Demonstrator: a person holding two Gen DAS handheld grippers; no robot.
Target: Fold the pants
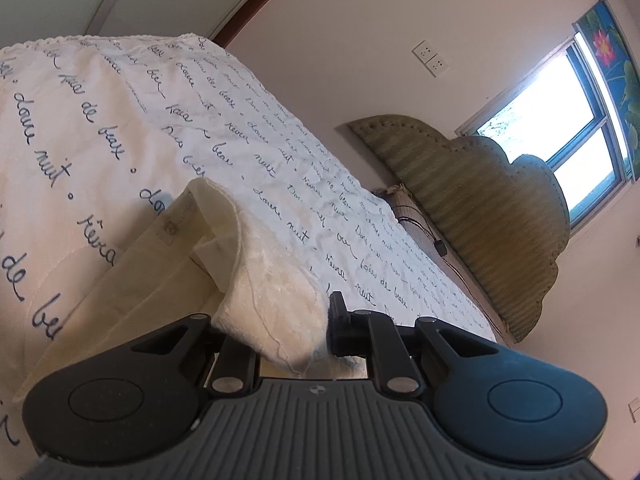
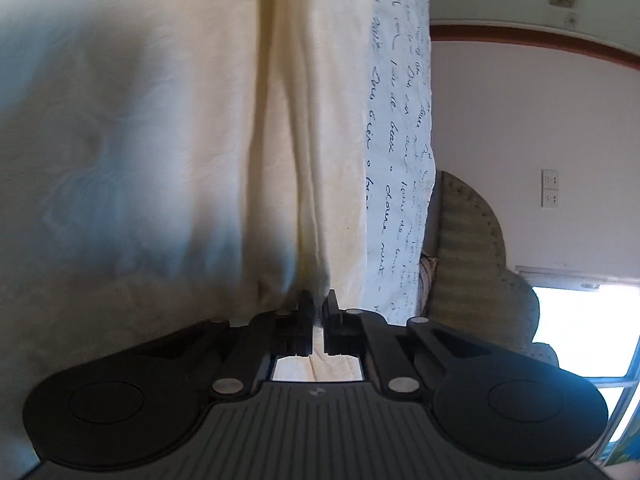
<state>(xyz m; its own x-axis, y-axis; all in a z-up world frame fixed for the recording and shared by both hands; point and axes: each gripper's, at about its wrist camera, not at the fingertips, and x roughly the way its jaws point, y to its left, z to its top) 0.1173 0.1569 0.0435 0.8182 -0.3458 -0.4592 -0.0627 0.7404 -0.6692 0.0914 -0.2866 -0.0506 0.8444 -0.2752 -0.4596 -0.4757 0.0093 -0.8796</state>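
Note:
The pants [image 1: 160, 280] are cream cloth with a small button near the waistband, lying on a white bedsheet [image 1: 100, 100] printed with dark handwriting. My left gripper [image 1: 296, 332] is shut on a bunched, lacy fold of the pants. That fold hides its left finger, and only the right finger [image 1: 338, 320] shows. In the right wrist view the pants [image 2: 160, 140] fill most of the picture. My right gripper [image 2: 319, 312] is shut on a narrow ridge of that cloth, its two black fingers almost touching.
A padded green headboard [image 1: 500, 220] stands at the far end of the bed, below a bright window [image 1: 560, 120]. Wall sockets [image 1: 430, 58] sit on the pale wall. The bedsheet edge [image 2: 400, 160] runs beside the pants, with the headboard [image 2: 472, 240] behind it.

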